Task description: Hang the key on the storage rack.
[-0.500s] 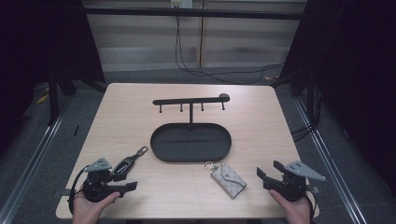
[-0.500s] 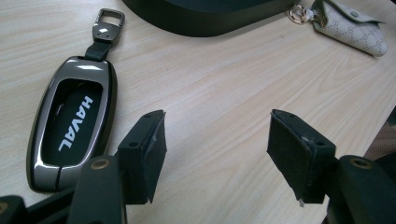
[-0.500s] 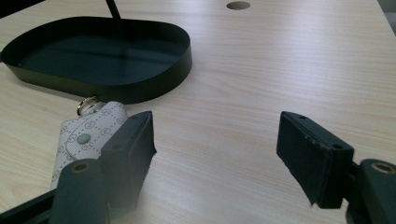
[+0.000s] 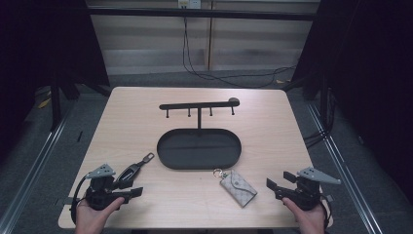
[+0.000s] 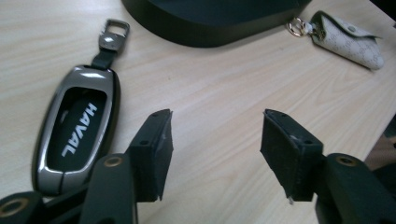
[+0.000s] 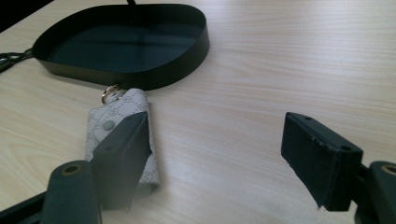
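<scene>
At the near left corner of the table we see the left gripper, held low over the wood by a hand. Its jaws stand apart with bare table between them and nothing in their hold; the left gripper view shows this gap plainly. Just beside that gripper, on its far side, lies the fob, a dark key fob with a silver rim and a strap that ends in a metal clip. In the left gripper view the fob lies flat to the left of the jaws, apart from them, its clip pointing toward the tray.

In the middle of the table stands the tray, a black oval dish, with a thin post rising from its far edge to a bar with small pegs.

Just in front of the tray, to the right of its middle, lies the pouch, a pale patterned key pouch with a ring that sits near the tray's rim. In the right gripper view the pouch lies partly behind the left jaw, and we cannot tell whether that jaw touches it.

At the near right corner the right gripper points toward the pouch, well short of it in the high view. Its jaws are parted and grasp nothing.
</scene>
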A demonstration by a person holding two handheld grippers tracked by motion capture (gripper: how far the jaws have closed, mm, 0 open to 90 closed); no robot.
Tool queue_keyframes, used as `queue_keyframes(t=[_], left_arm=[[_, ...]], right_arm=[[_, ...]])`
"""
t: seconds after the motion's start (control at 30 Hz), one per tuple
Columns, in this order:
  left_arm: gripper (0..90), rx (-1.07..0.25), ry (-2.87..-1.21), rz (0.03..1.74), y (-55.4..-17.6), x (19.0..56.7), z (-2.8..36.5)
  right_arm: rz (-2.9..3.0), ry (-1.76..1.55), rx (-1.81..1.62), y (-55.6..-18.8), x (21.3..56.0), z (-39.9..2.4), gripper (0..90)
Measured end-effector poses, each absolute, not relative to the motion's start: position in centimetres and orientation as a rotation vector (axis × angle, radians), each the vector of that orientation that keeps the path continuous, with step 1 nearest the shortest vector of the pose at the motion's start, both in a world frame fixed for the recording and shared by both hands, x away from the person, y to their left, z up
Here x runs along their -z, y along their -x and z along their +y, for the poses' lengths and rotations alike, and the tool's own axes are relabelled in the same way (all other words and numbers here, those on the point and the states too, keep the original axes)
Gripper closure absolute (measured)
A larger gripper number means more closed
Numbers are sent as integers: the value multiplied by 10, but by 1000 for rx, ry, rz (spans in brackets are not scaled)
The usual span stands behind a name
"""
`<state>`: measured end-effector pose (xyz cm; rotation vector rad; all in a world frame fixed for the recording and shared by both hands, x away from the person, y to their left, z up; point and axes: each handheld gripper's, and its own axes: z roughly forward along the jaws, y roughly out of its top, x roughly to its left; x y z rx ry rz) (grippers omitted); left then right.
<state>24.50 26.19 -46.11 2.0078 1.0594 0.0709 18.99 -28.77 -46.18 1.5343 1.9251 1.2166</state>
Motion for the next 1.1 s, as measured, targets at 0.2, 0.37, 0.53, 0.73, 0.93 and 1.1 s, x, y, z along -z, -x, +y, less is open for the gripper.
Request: queue_keyframes(t=[0.2,0.37,0.53,0.73,0.93,1.1], left_arm=[[456,-67,-2009,1058,-251,458,265],[544,-94,-2013,1104,-263,451,268],[560,-123,-2040,1110,-274,444,267],[564,-124,-2088,1097,-281,439,263],[547,-171,-2132,1100,-288,435,255],[546,-167,-2159,1108,-297,436,248]], right_arm=[[1945,-1529,-1232,-189,462,-288,237],[1959,-1550,-1235,-191,464,-288,240],[1964,-1554,-1253,-191,464,-289,241],[1960,-1566,-1268,-190,464,-291,241],[1971,-1562,-1268,-190,464,-291,241],[1971,-1563,-1272,-190,464,-292,241]])
